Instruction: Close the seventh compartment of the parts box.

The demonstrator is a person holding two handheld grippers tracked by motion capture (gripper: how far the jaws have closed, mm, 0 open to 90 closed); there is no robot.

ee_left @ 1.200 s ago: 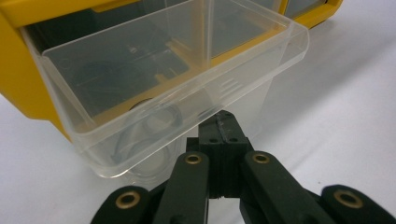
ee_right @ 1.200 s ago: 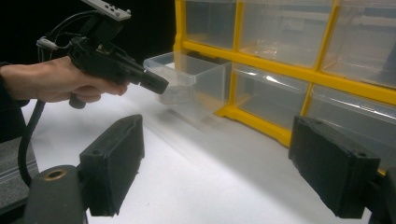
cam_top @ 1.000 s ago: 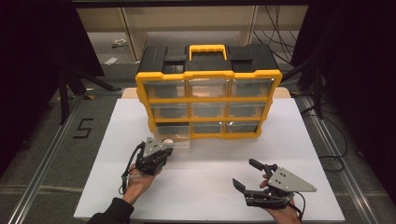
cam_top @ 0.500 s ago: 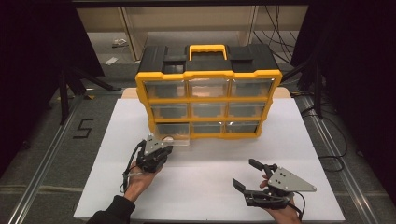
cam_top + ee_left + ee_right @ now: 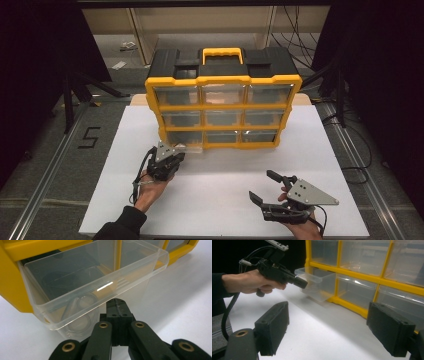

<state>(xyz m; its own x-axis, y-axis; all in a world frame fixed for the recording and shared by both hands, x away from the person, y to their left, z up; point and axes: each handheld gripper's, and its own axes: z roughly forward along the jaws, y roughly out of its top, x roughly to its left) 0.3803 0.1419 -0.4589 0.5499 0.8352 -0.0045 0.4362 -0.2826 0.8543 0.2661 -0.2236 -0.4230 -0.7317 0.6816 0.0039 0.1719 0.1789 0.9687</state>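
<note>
A yellow and black organizer (image 5: 222,107) with clear drawers stands at the back of the white table. Its bottom-left clear drawer (image 5: 189,148) (image 5: 82,287) (image 5: 317,281) is pulled partway out; a clear rounded item (image 5: 80,312) lies inside. My left gripper (image 5: 172,152) (image 5: 117,302) is shut, its tips tucked under the drawer's front lip and touching it. Whether they pinch the lip I cannot tell. My right gripper (image 5: 261,185) (image 5: 327,327) hovers open near the table's front right, nothing between its pads, pointing toward the organizer.
The white tabletop (image 5: 220,185) lies between the two grippers. Metal rails (image 5: 45,170) run along both sides of the table. Dark stands and cables (image 5: 345,125) sit to the right. The other drawers (image 5: 222,95) are pushed in.
</note>
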